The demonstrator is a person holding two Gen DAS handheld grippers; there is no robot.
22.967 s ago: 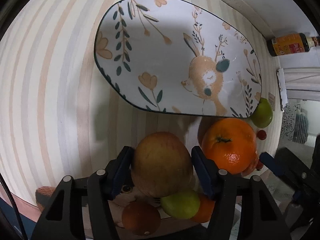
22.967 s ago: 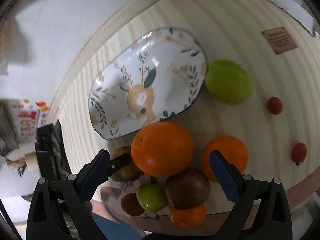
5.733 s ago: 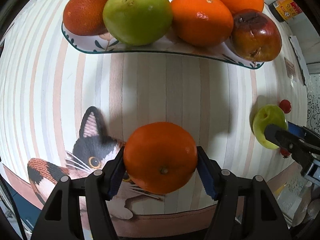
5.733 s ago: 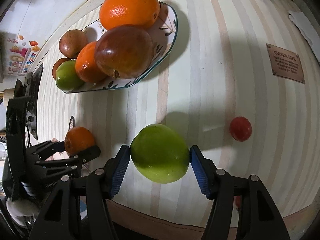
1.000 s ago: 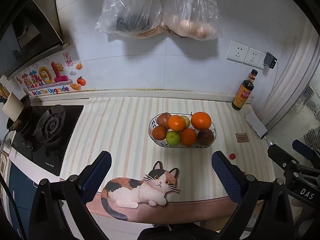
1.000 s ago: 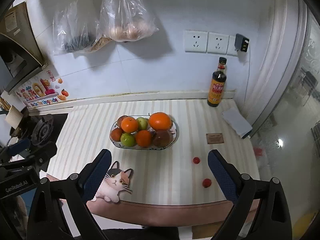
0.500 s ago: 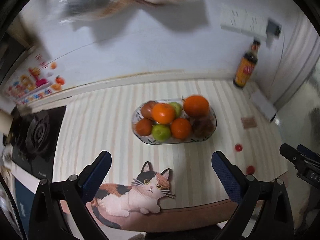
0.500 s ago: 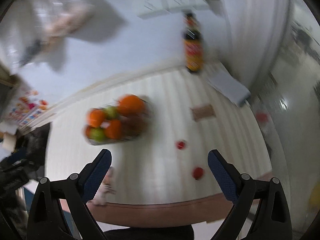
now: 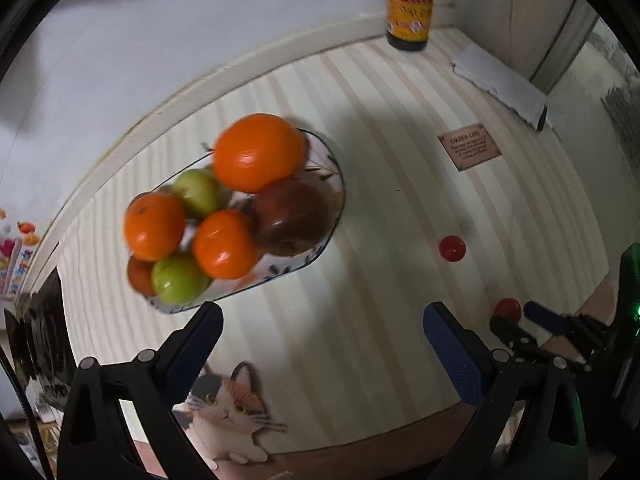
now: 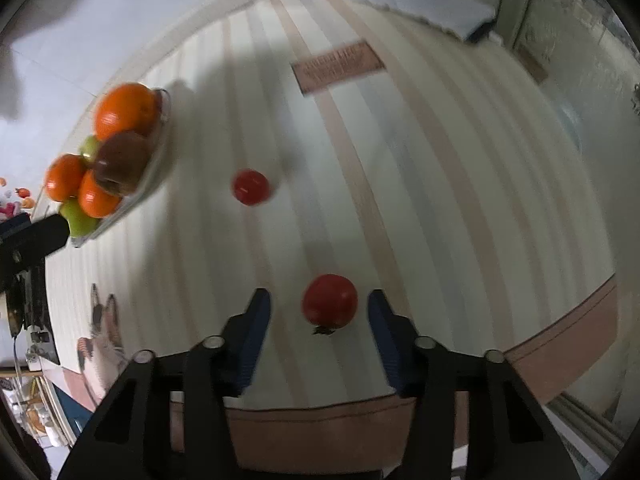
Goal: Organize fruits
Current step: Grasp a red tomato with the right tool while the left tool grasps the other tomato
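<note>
A striped cloth covers the counter [image 9: 372,264], which runs along a pale wall, with a dark sauce bottle [image 9: 408,4] at the top of the left wrist frame. A patterned plate [image 9: 332,216] left of centre there is heaped with oranges, green fruits and a dark red apple [image 9: 292,216]. A small red tomato [image 9: 452,249] lies alone on the cloth at right centre.

The left hand-held gripper [image 9: 320,344] points steeply down over bare cloth, its blue pads spread wide with nothing between them.

In the right wrist frame the right hand-held gripper [image 10: 318,320] has just been narrowing its jaws, and a second red tomato [image 10: 329,300] sits between them in the lower centre, with a gap visible on each side, so the pads are not pressing it. The cloth's cat picture [image 9: 224,404] lies at the lower left of the left wrist frame.
</note>
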